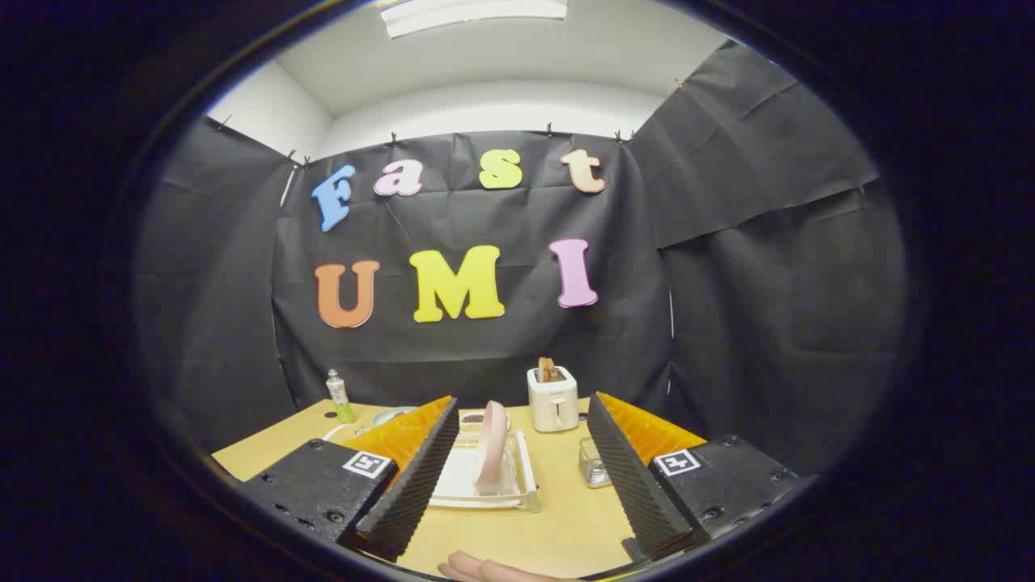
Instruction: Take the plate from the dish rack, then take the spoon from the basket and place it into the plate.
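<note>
Gripper (pixel 517 473) fingers spread wide, holding nothing; pink plate (pixel 491 447) stands upright in dish rack (pixel 525 485) ahead, between the fingers; basket (pixel 593 467) beside the rack

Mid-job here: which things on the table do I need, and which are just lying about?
Needed:
plate, upright in the dish rack
basket by the right finger; spoon can't be made out
claw, open, short of the rack

Lying about:
toaster
green bottle
hand at table edge

No readable text (fiducial squares on the gripper (pixel 521 453) aside)
</note>
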Action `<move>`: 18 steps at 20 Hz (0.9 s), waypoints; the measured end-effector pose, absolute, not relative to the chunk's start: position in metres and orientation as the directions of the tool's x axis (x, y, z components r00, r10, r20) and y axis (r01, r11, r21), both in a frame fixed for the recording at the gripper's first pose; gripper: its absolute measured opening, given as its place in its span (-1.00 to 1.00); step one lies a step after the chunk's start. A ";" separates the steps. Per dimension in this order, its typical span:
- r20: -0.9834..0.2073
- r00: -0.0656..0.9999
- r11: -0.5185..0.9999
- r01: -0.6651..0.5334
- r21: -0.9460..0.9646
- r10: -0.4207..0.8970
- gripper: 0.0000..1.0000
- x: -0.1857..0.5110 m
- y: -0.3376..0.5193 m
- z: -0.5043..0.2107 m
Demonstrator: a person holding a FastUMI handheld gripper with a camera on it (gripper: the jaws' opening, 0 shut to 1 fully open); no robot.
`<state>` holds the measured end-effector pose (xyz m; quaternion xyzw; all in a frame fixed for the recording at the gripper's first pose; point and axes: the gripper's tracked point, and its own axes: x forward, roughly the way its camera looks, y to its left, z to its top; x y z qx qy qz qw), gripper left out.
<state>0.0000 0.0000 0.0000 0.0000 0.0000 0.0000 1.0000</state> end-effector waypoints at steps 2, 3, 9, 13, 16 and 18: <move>0.002 1.000 1.000 0.002 -0.010 -0.002 1.00 -0.001 0.004 -0.003; 0.001 1.000 1.000 0.005 -0.016 -0.005 1.00 0.000 0.005 -0.004; -0.053 0.998 0.999 -0.024 0.024 0.025 1.00 0.011 0.008 -0.021; -0.062 0.998 1.000 -0.005 0.031 0.007 1.00 0.019 0.002 -0.026; -0.085 0.996 0.999 -0.018 0.033 0.021 1.00 0.025 0.006 -0.034; -0.095 0.995 1.000 -0.016 0.025 0.019 1.00 0.031 0.004 -0.038</move>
